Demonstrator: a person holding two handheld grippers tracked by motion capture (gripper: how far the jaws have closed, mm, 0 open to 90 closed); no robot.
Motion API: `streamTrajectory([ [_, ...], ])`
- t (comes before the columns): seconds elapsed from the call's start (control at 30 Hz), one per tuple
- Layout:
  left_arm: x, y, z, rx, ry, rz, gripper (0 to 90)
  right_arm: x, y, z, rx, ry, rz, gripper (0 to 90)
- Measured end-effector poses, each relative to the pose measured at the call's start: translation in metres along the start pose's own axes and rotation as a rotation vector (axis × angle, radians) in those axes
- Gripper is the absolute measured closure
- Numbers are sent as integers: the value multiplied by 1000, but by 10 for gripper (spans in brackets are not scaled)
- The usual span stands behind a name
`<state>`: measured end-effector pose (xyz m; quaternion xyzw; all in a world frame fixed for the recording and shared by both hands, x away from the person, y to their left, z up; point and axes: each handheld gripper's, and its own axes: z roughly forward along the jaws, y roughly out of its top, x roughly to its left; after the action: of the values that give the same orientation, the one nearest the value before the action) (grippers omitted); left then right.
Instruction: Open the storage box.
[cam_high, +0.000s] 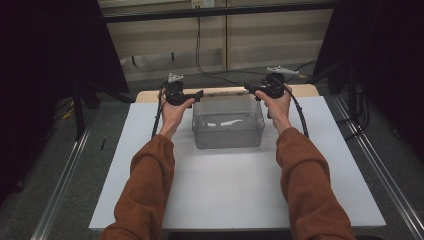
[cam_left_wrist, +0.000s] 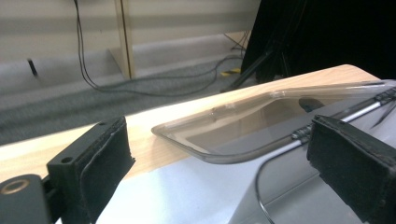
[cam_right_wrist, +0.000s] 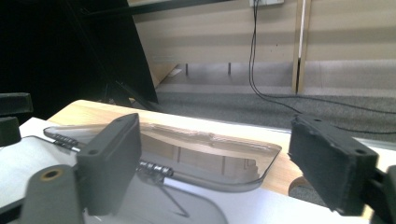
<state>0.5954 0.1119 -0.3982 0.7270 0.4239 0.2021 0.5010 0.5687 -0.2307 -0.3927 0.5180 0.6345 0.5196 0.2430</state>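
Both forearms in rust-brown sleeves reach forward from the table's near edge toward its far edge. Left hand (cam_high: 172, 112) holds left gripper (cam_high: 199, 94), jaws wide apart, pointing inward. Right hand (cam_high: 278, 106) holds right gripper (cam_high: 248, 90), jaws also spread, pointing inward

Glossy clear plastic bin (cam_high: 228, 123) on a matt white sheet (cam_high: 225, 185) over a smooth wooden table (cam_left_wrist: 144, 126).

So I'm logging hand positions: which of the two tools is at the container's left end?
The left tool, held by the person's left hand. It sits at the clear container's far left corner; the right tool mirrors it at the far right.
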Motion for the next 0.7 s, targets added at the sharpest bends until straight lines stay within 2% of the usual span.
streamTrajectory([
  [0.13,-2,-4,-10,-32,-22,-16,51,4,-3,-7,-23,-14,-41,59],
  [0.3,-4,-12,-18,-44,-21,25,38,9,-6,-14,-30,-17,-55,60],
  [0.37,-4,-13,-22,-44,-24,39,37,12,-8,-18,-40,-17,-85,56],
  [0.43,-6,-13,-27,-70,-27,30,38,14,-9,-23,-47,-22,-102,55],
  [0.57,-12,-16,-36,-104,-39,38,35,18,-12,-35,-76,-25,-121,44],
  [0.63,-15,-17,-41,-118,-15,61,34,20,-14,-40,-98,-32,-140,42],
  [0.7,-18,-17,-46,-128,-7,67,33,21,-16,-44,-113,-39,-153,38],
])
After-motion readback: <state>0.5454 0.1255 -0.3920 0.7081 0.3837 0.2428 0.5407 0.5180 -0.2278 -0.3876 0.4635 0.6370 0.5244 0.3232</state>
